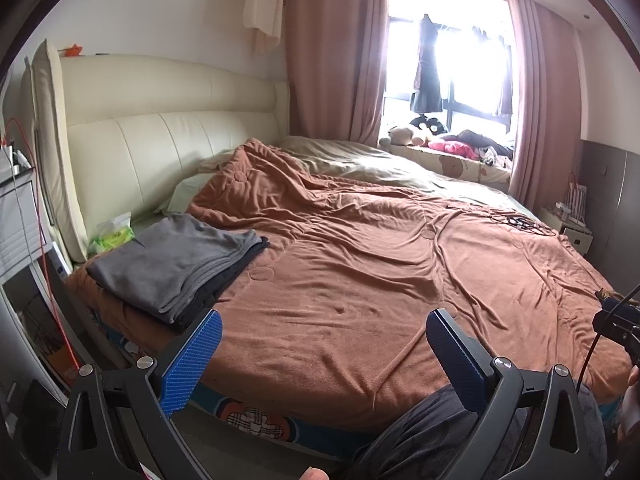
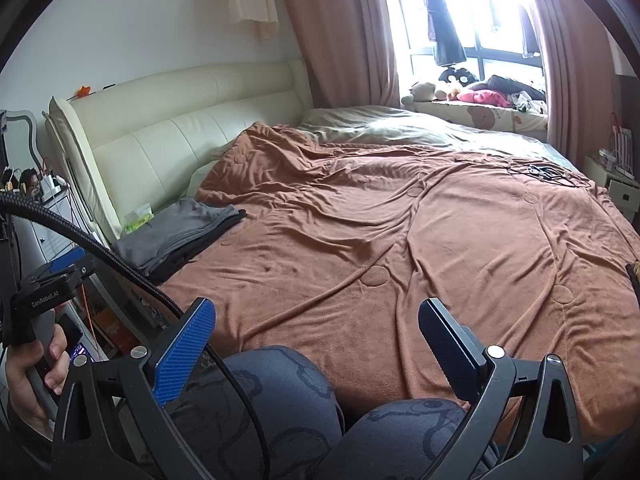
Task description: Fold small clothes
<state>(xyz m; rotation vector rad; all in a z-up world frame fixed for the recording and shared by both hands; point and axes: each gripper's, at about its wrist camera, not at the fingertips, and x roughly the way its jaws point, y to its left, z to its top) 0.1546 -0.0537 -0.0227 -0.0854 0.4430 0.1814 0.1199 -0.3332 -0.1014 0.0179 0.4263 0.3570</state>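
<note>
A folded stack of clothes [image 1: 176,264], grey on top and dark beneath, lies on the brown blanket [image 1: 360,264] near the bed's left edge; the right wrist view shows the stack [image 2: 180,236] at left too. My left gripper [image 1: 324,332] is open above the bed's near edge, to the right of the stack, with nothing between its blue-padded fingers [image 1: 192,364]. My right gripper [image 2: 316,320] is open as well, held over the person's knees [image 2: 280,396] and the blanket [image 2: 400,248], empty. A hand [image 2: 36,364] holds the left gripper's handle.
A cream headboard [image 1: 172,140] stands at the back left. A green tissue pack [image 1: 114,234] lies behind the stack. Black cables [image 1: 524,222] rest at the blanket's far right. Plush toys [image 1: 420,134] line the window sill. A nightstand [image 1: 24,216] is at left.
</note>
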